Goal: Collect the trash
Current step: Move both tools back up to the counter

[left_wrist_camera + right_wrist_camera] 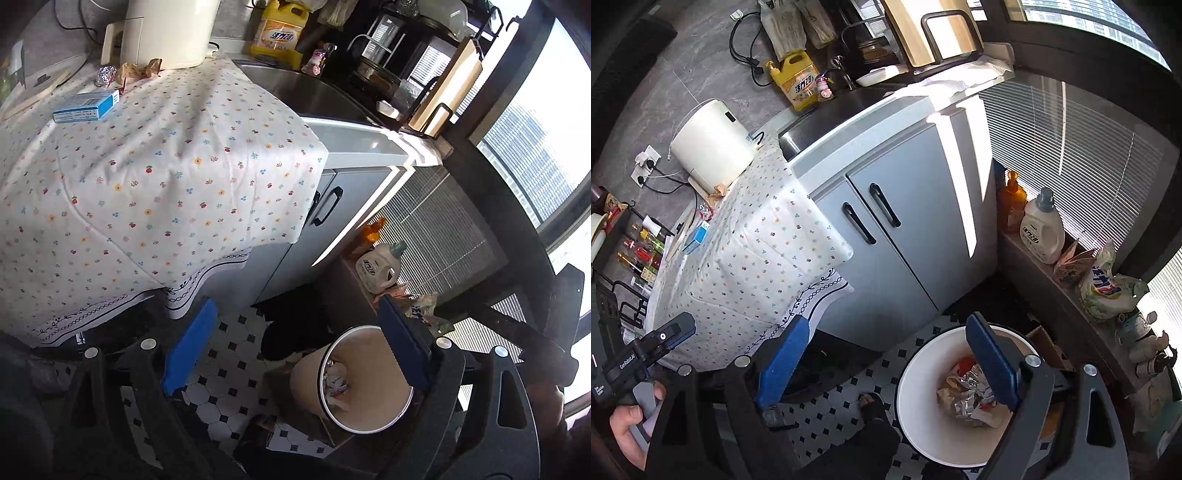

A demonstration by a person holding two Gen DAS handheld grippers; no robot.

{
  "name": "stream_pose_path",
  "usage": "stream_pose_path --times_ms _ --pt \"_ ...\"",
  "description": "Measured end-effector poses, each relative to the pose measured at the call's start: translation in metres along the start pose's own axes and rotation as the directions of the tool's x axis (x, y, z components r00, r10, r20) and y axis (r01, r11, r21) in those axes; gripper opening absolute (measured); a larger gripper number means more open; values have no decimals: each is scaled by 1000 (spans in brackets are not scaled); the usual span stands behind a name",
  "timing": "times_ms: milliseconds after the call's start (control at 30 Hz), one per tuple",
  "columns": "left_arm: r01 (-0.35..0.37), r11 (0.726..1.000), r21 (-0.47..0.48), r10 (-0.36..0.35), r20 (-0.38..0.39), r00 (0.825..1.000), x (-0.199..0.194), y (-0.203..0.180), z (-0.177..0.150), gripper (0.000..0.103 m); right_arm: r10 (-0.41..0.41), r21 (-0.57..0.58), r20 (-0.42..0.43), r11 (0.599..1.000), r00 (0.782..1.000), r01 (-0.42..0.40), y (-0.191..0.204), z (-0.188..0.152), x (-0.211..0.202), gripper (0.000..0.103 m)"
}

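A counter draped in a floral tablecloth [155,177] adjoined a steel sink [306,92] set above grey cabinet doors [905,229]; the floor was black-and-white tile [229,398], and slatted blinds [1071,155] covered the window wall.

Left wrist view: the left gripper [295,354] was spread wide with nothing between its blue fingers [190,343]. On the cloth lay a blue carton [86,107], a foil ball [105,75] and crumpled brown paper [138,69], the last against a white appliance [166,33]. The waste bin [314,373] stood on the floor, tilted in this view, its contents indistinct.

Right wrist view: the right gripper [886,358] was likewise parted and empty, hovering above the bin [916,398], where crumpled foil [971,398] and paper scraps showed clearly. Only this view revealed a condiment rack [639,251] and wall sockets [644,166]. A yellow detergent jug [799,83] stood beside the sink and a white bottle [1043,232] on the sill.

The right finger hid part of the bin's contents; the countertop trash appeared small and hard to resolve here.
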State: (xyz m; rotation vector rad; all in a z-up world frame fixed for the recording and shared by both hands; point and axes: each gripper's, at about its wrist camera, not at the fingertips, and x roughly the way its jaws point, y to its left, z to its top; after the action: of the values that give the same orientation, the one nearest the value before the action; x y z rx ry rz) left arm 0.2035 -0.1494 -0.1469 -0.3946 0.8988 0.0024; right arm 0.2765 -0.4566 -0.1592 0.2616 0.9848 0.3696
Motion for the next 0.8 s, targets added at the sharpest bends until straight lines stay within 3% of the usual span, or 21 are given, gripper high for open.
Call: stream_pose_path --times_ms 100,333,667,800 --pt "-34 999 -41 36 51 998 -18 21 11 94 21 -46 18 999 1000 -20 29 15 5 95" --pt "-84 992 -95 97 133 986 -45 75 45 95 73 -112 26 991 997 -70 92 44 29 95" --pt "-84 985 -154 113 194 974 -46 151 114 94 64 -146 19 987 998 -61 170 74 73 95" --pt "-79 987 -141 106 196 975 -36 177 145 87 55 -149 44 988 998 -48 196 90 87 95"
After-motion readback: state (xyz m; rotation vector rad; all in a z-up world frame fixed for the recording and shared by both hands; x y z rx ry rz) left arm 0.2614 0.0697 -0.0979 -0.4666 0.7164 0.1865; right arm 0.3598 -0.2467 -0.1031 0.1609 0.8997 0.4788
